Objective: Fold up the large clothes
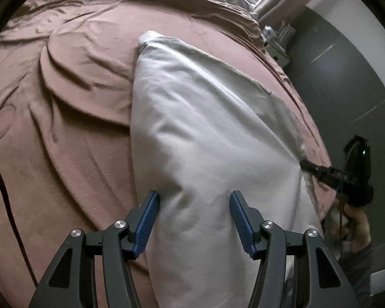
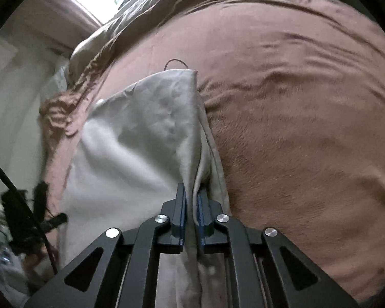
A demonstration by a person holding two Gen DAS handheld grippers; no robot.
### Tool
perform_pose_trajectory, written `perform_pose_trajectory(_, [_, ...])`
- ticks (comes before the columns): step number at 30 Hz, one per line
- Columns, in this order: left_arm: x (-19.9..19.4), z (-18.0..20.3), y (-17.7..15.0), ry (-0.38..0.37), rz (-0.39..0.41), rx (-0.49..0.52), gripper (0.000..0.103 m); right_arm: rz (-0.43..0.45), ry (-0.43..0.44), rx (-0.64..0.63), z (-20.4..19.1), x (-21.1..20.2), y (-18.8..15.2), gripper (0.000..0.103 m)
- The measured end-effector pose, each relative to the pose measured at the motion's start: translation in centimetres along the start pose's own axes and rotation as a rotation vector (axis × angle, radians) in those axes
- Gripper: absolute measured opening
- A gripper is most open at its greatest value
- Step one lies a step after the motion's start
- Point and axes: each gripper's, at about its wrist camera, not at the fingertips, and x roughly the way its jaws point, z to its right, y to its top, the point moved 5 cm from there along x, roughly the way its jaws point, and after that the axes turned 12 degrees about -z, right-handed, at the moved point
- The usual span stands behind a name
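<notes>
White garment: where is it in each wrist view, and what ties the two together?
Left wrist: white garment fills centre, running up from between the open left gripper.
Right wrist: centre-left, its edge pinched in the right gripper.
Shared landmark: pink bedspread under it.

The left gripper [image 1: 194, 197] is built of matte black linkage arms with triangular cut-outs, each pivot capped by a round silver screw [image 1: 119, 223]. Its two fingers [image 1: 149, 220] carry ribbed blue pads. A thin black cable [image 1: 2, 187] curves along the frame at 9 o'clock. The right gripper [image 2: 191, 200] has the same black arms and silver screws [image 2: 160, 218], with blue pads [image 2: 183, 218] seen edge-on (only narrow strips show). At 3 o'clock in the left view, the other unit's black body [image 1: 356, 169] appears above a patch of bare skin [image 1: 356, 231], blurred.
</notes>
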Motion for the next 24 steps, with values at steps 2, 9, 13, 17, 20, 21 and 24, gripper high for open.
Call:
perform_pose_trajectory(2, [-0.2, -0.7, 0.4, -0.022, -0.003, -0.022, 0.060, 0.003, 0.016, -0.004, 0.1, -0.2, 0.1, 0.018])
perform_pose_trajectory(9, [-0.6, -2.6, 3.2, -0.034, 0.035, -0.065, 0.060, 0.033, 0.040, -0.003, 1.5, -0.8, 1.2, 0.070])
perform_pose_trajectory(13, [0.0, -3.3, 4.9, -0.024, 0.044, -0.076, 0.060, -0.041, 0.137, 0.013, 2.6, 1.4, 2.6, 0.070])
perform_pose_trajectory(17, [0.3, -3.4, 6.6, -0.011, 0.060, -0.060, 0.060, -0.091, 0.187, 0.026, 3.5, 3.4, 4.5, 0.070])
perform_pose_trajectory(20, [0.8, -3.7, 7.9, 0.002, 0.055, -0.060, 0.060, -0.103, 0.239, 0.045, 3.8, 4.2, 6.3, 0.070])
perform_pose_trajectory(21, [1.1, -3.8, 8.3, 0.004, 0.054, -0.061, 0.060, -0.107, 0.261, 0.039, 3.7, 4.4, 7.0, 0.070])
perform_pose_trajectory(24, [1.6, -3.8, 9.3, 0.012, 0.053, -0.050, 0.060, -0.130, 0.303, 0.058, 4.2, 5.6, 8.5, 0.066])
